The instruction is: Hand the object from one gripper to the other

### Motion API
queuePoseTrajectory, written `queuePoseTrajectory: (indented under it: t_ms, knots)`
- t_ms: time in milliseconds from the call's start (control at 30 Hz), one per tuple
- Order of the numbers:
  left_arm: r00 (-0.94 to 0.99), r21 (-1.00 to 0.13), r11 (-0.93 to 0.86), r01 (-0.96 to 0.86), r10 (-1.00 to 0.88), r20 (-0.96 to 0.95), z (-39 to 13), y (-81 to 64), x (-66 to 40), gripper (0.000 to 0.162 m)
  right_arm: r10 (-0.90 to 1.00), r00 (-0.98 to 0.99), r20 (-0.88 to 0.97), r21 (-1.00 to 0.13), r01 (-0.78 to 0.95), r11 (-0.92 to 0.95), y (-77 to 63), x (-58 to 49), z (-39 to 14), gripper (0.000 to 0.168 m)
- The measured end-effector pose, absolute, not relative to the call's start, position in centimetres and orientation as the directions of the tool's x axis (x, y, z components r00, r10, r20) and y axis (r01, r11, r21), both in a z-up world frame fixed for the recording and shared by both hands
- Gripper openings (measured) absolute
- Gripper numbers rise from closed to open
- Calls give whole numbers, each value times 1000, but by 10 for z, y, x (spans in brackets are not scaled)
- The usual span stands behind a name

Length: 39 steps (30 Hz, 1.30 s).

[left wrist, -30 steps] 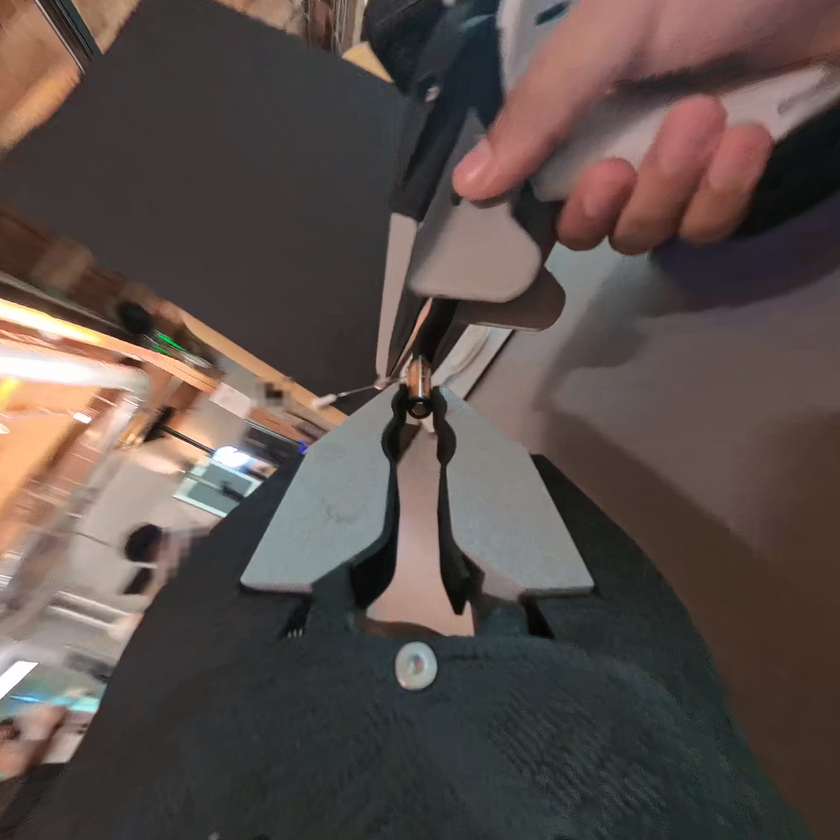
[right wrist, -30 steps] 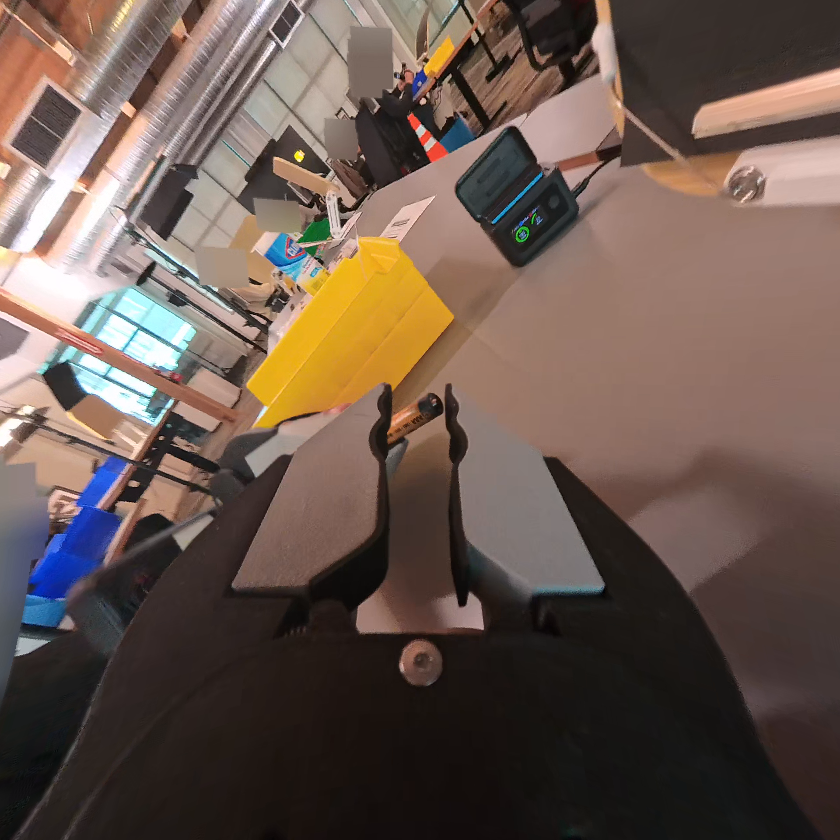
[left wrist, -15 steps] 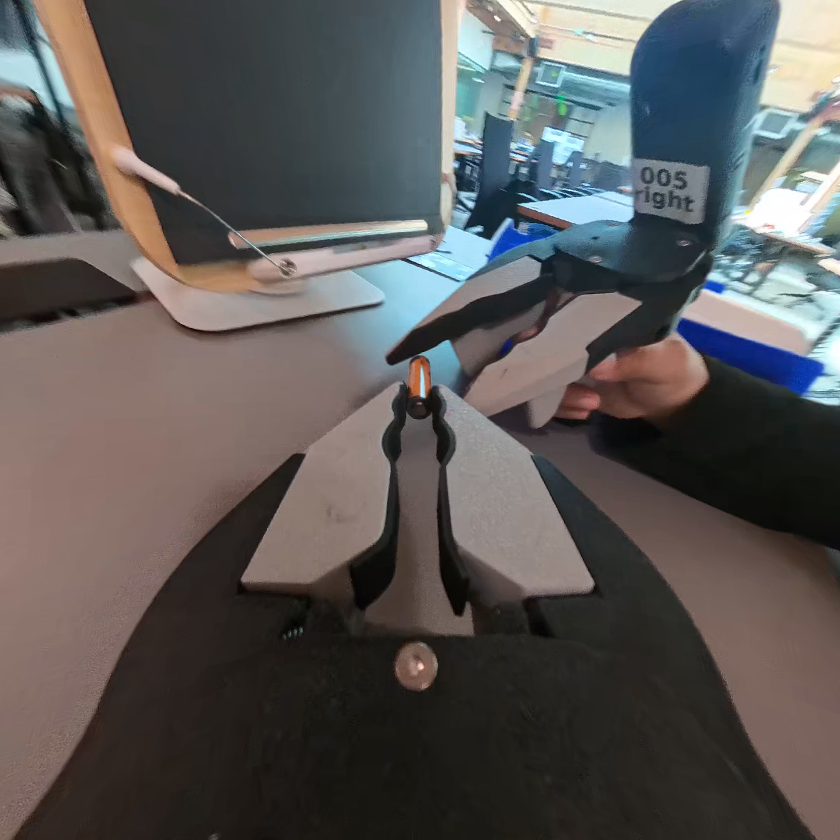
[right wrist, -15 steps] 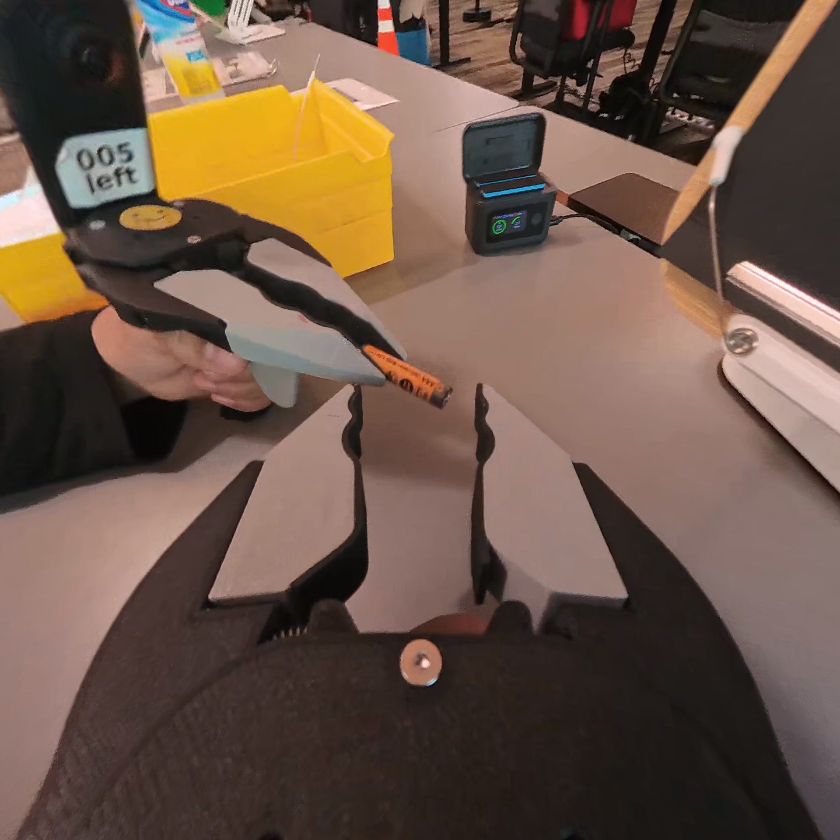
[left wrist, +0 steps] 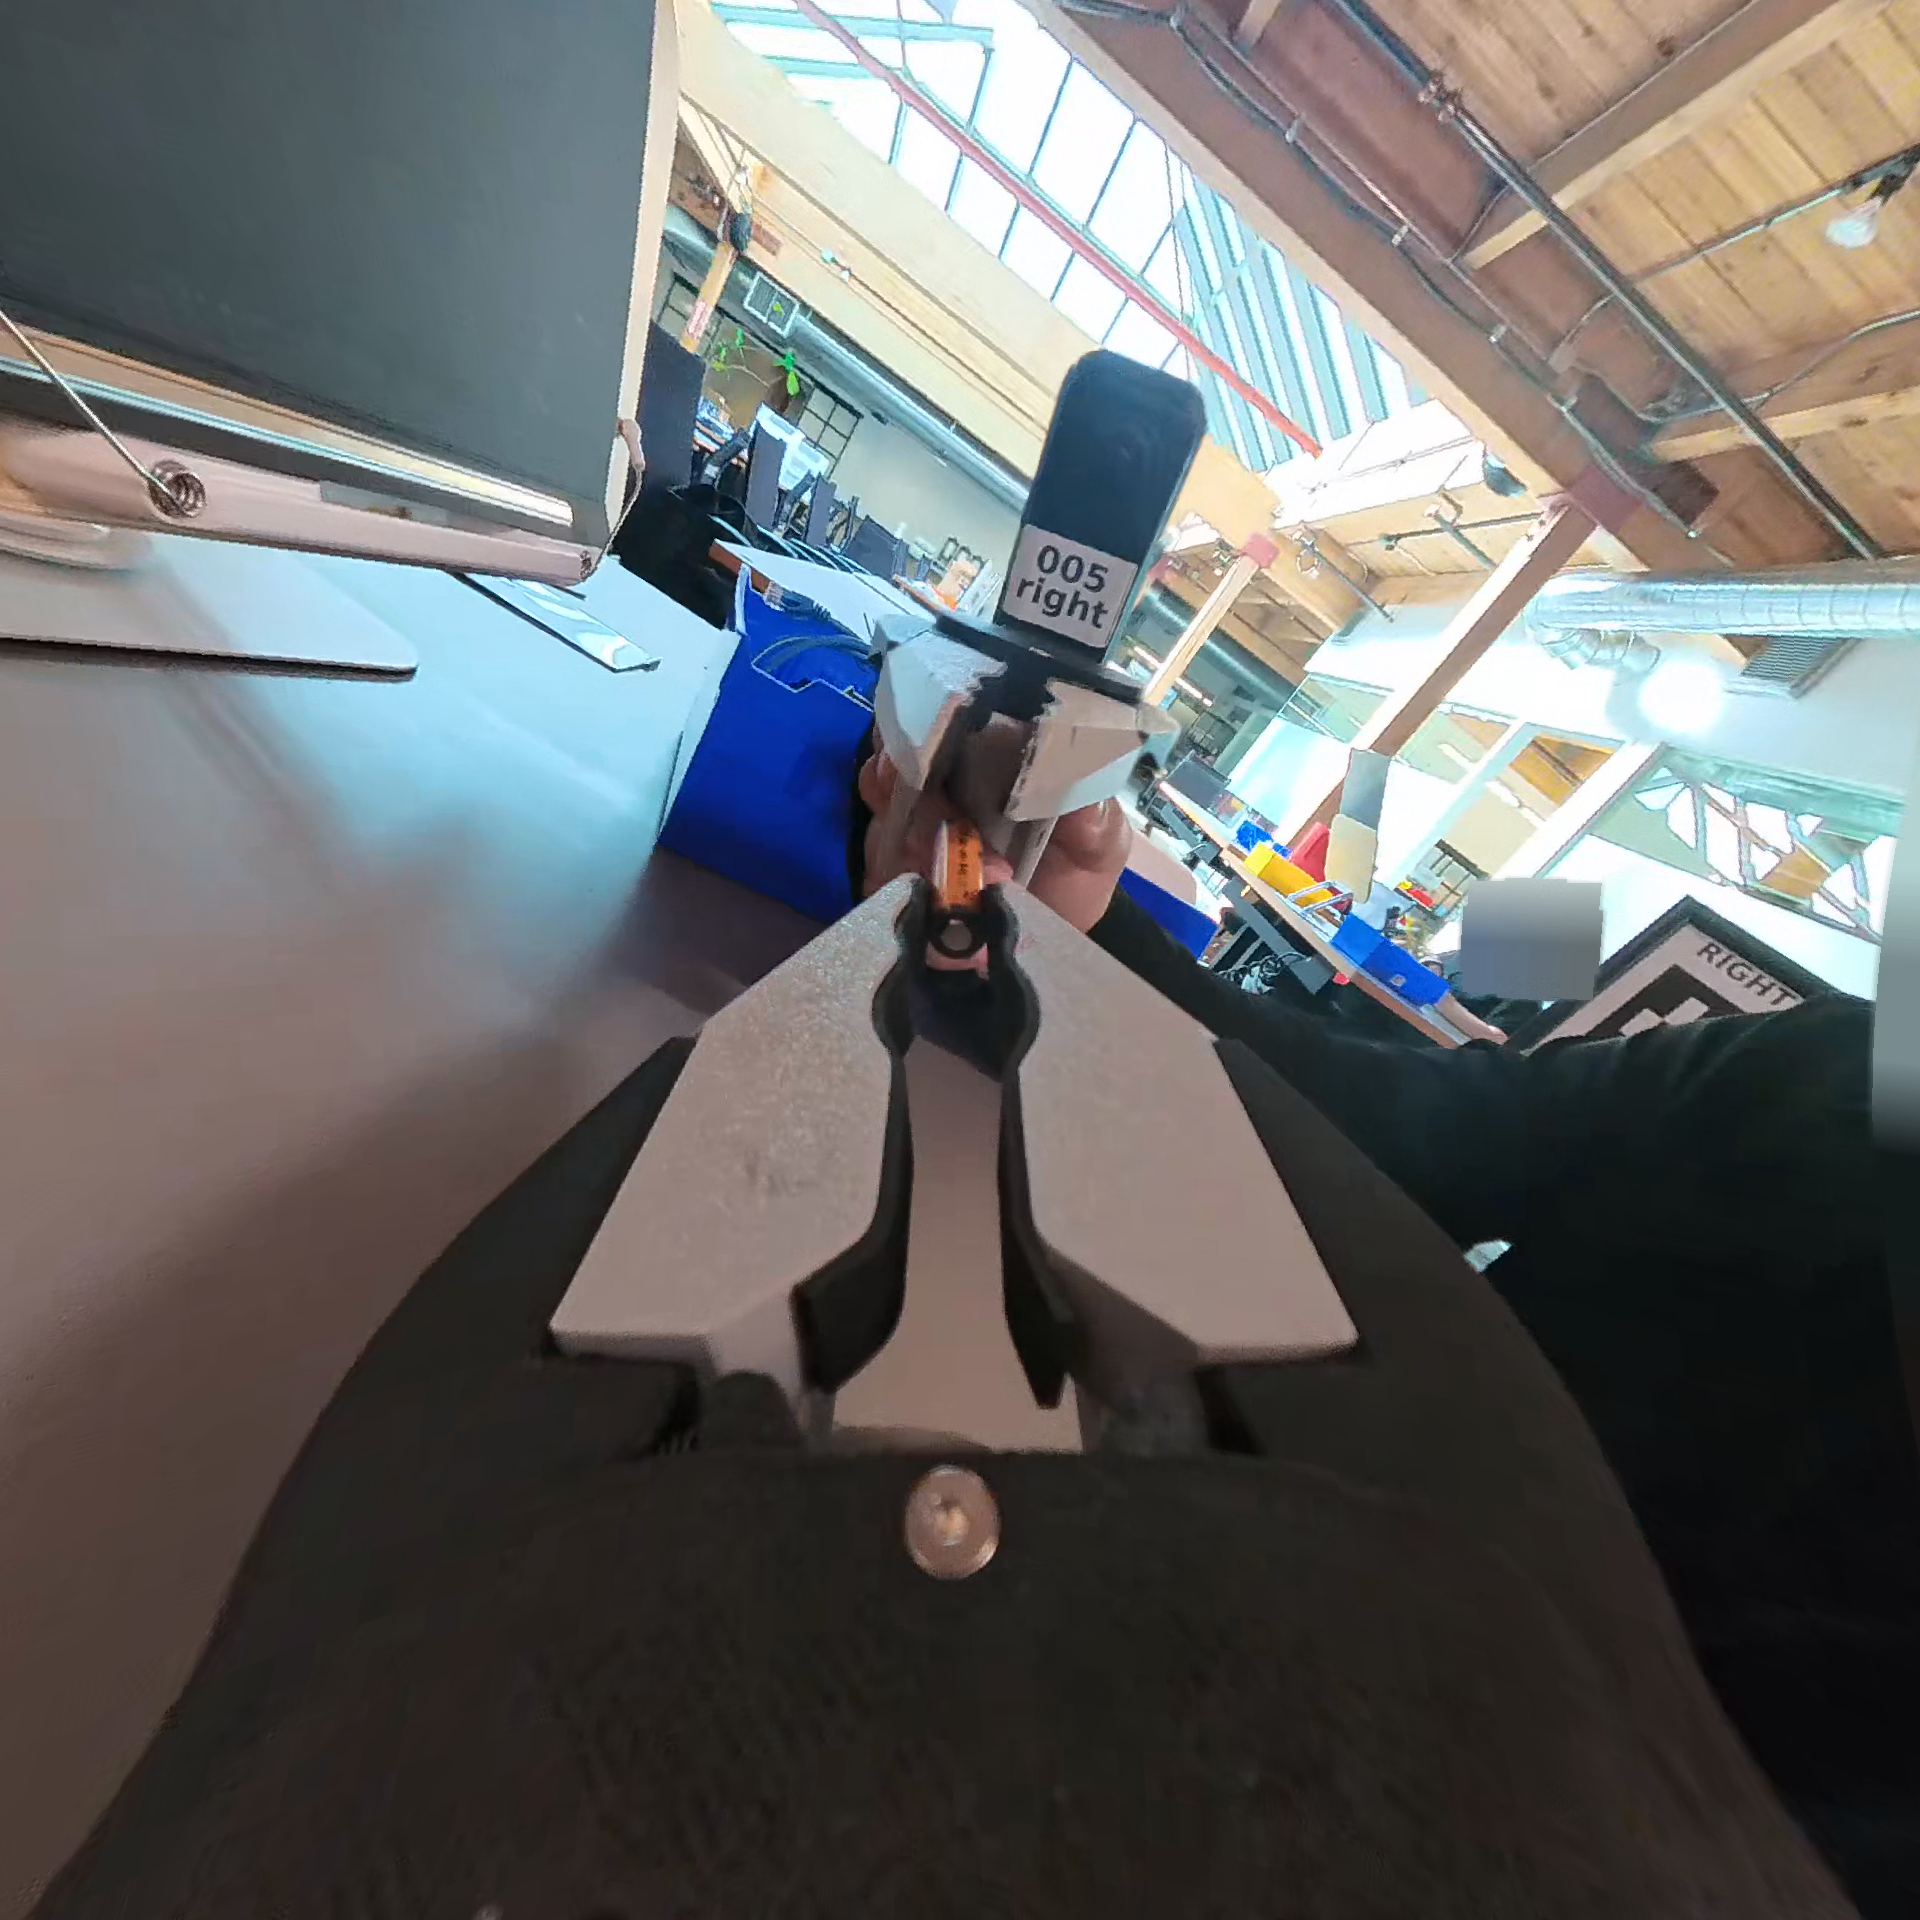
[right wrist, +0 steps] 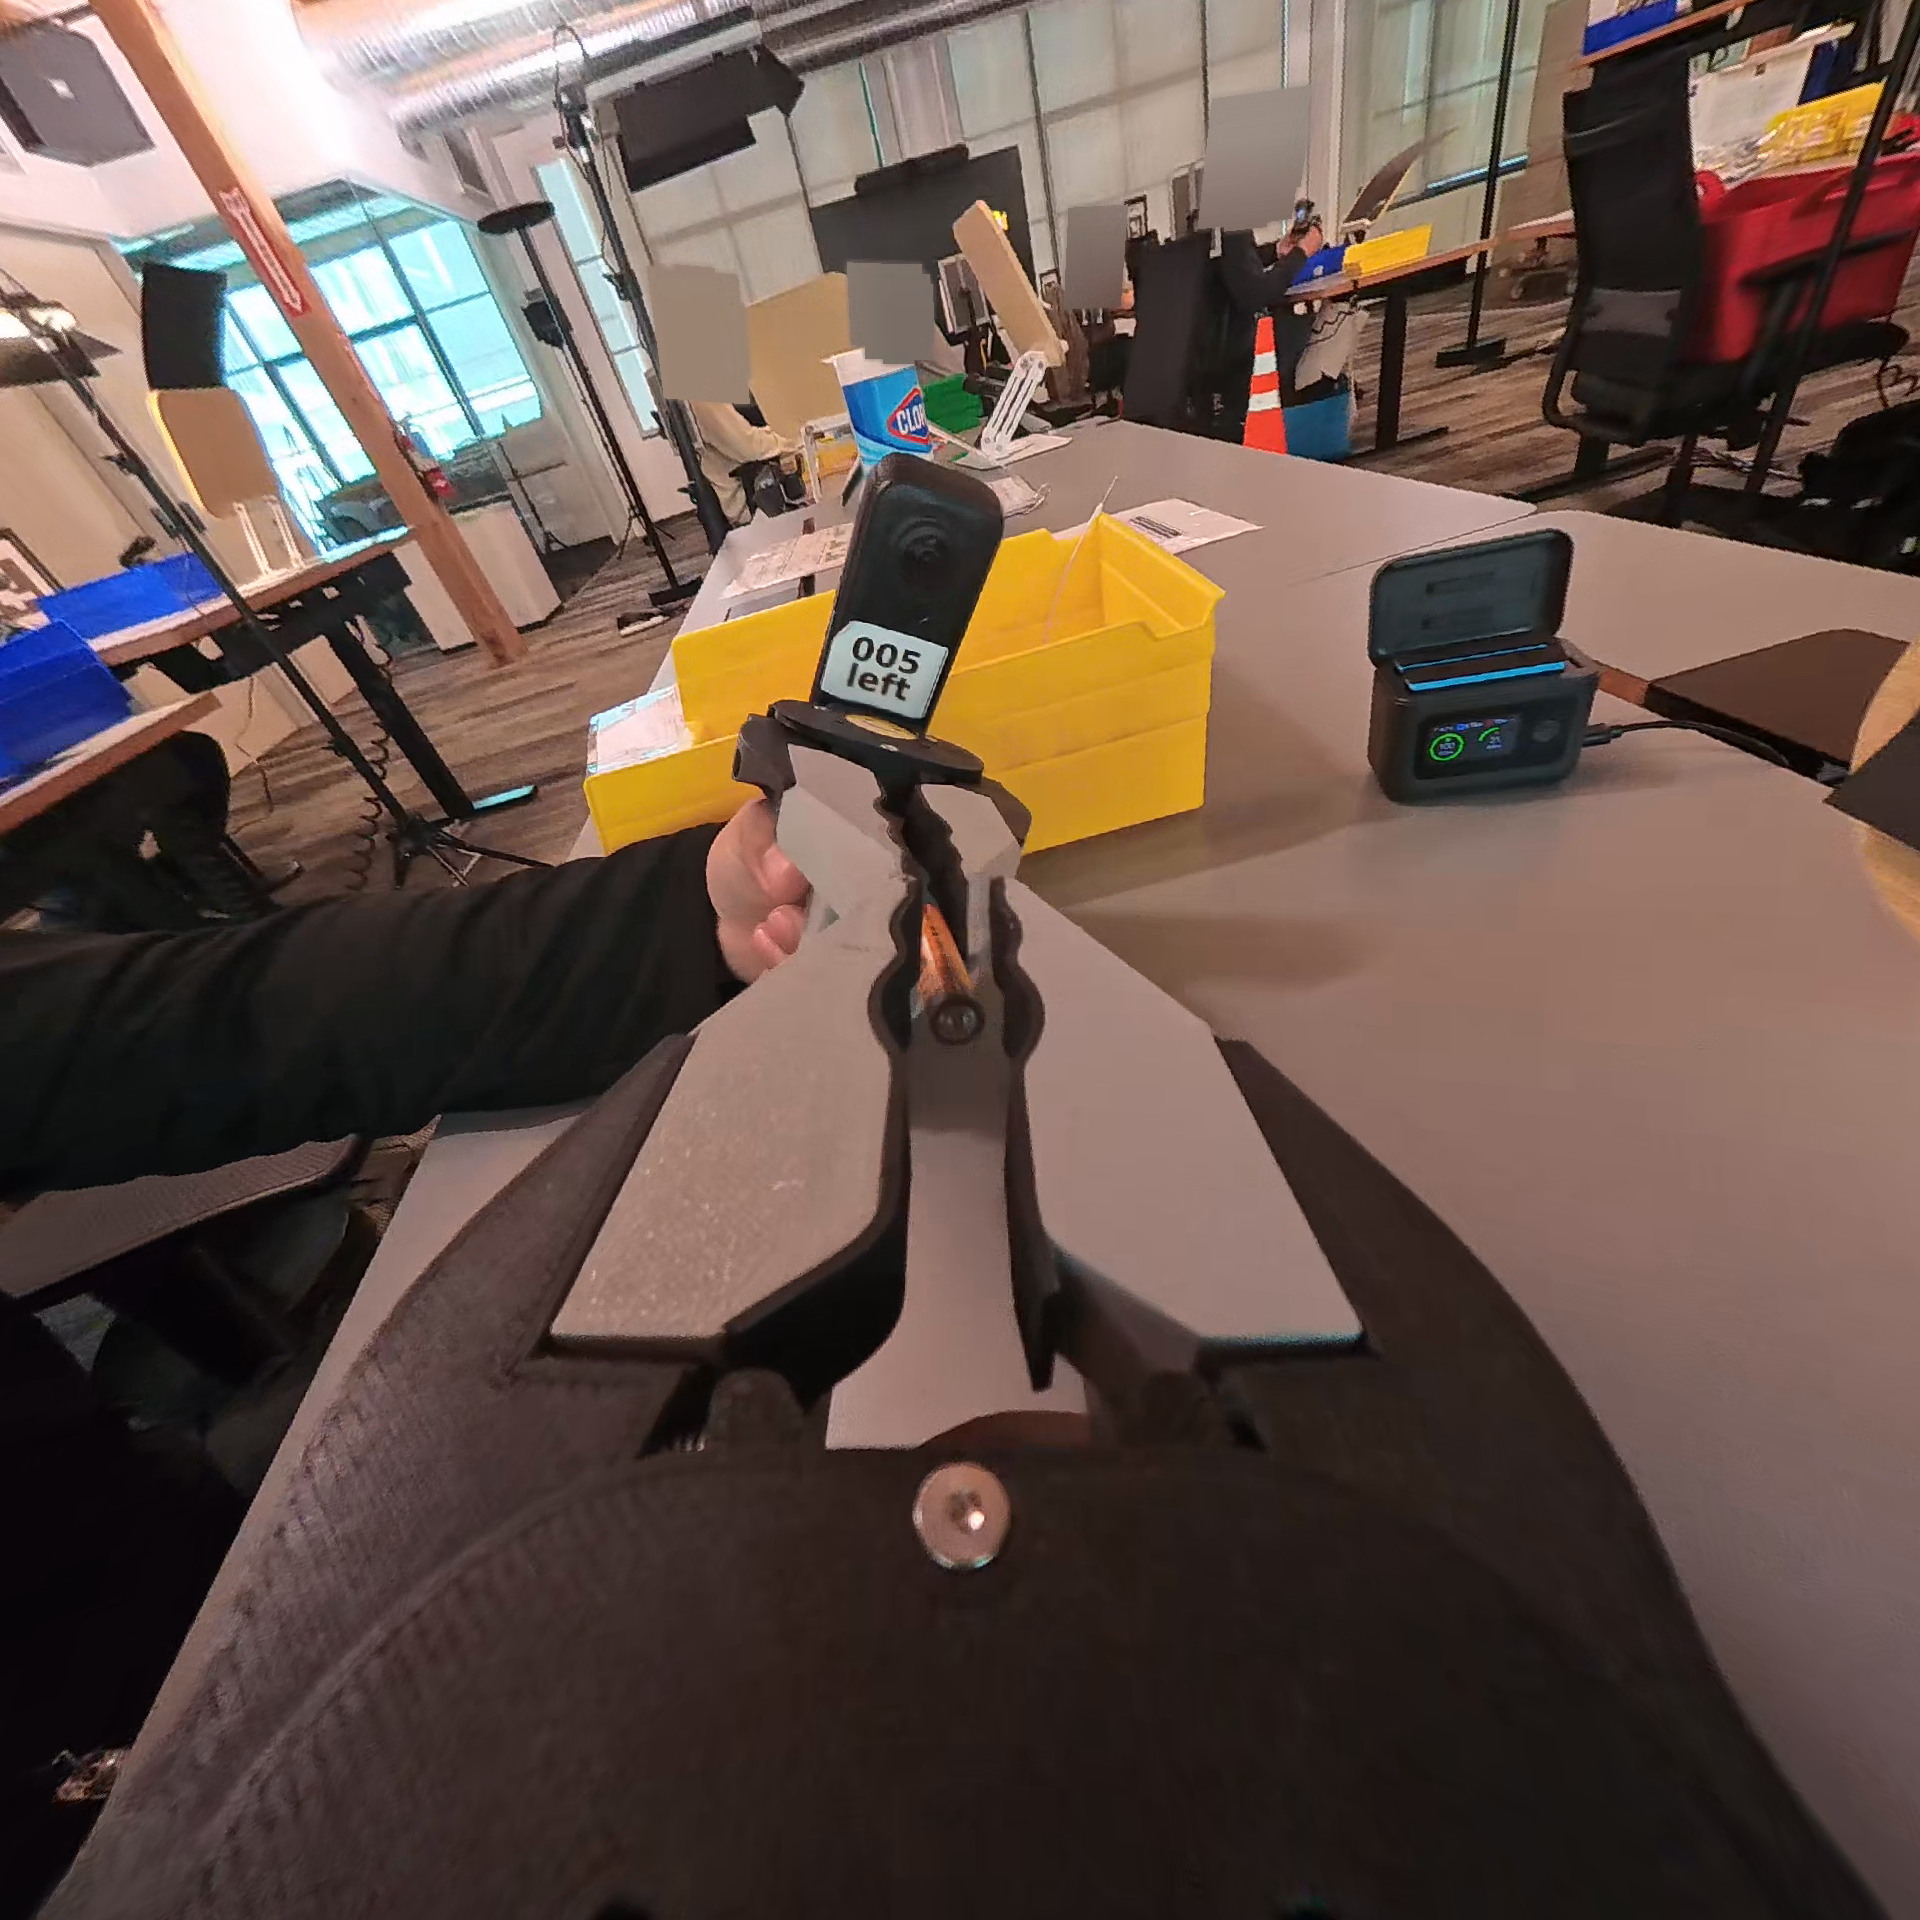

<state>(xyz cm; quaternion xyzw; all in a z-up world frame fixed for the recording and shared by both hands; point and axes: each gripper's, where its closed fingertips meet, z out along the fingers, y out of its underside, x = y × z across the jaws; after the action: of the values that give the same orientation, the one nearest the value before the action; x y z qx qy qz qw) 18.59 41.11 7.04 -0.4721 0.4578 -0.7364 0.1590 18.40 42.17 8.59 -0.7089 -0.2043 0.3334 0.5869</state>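
Left wrist view. Left gripper (left wrist: 958, 935): fingers drawn close, pinching the near end of an orange battery (left wrist: 958, 881) in the notch at their tips. The battery points away toward the right gripper (left wrist: 961, 831), which faces the camera from just beyond; its far end lies between that gripper's fingers, though contact there cannot be told from this angle. A hand (left wrist: 1081, 862) in a dark sleeve holds the right gripper. Grey surface (left wrist: 312, 883) at left, with a dark framed board (left wrist: 312, 208) standing on it; blue bin (left wrist: 769, 790) behind.

Right wrist view. Right gripper (right wrist: 956, 1013): fingers narrowed around the battery (right wrist: 940, 961), whose dark end cap sits in their tip notch; whether they press it or merely flank it is unclear. The left gripper (right wrist: 940, 894) faces the camera, its fingers clamped on the battery's far end. On the surface (right wrist: 1455, 1039): yellow bin (right wrist: 1091, 707), and a small dark case (right wrist: 1475, 686) with its lid open.
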Motion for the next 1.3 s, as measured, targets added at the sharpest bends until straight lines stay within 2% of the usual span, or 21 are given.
queuePoseTrajectory:
  t_ms: [233,767,867,1000,1133,1300]
  knots:
    - [-495,-815,-551,-177,-666,558,73,416,186,8,700,648,-301,-947,-118,-299,421,178,76,17]
    - [-482,-788,-595,-159,-649,588,73,423,189,8,676,596,-433,-899,-234,-370,427,179,73,13]
    - [-486,-781,-607,-147,-643,591,75,424,189,8,675,567,-472,-881,-279,-383,427,181,75,7]
    - [-483,-826,-550,-122,-695,533,78,422,187,8,693,529,-490,-872,-303,-385,426,180,77,8]
    - [-489,-812,-572,-113,-680,547,79,422,188,8,702,486,-521,-851,-358,-384,426,181,81,8]
    - [-467,-839,-528,-127,-715,520,71,419,193,8,693,487,-531,-838,-422,-346,430,190,87,19]
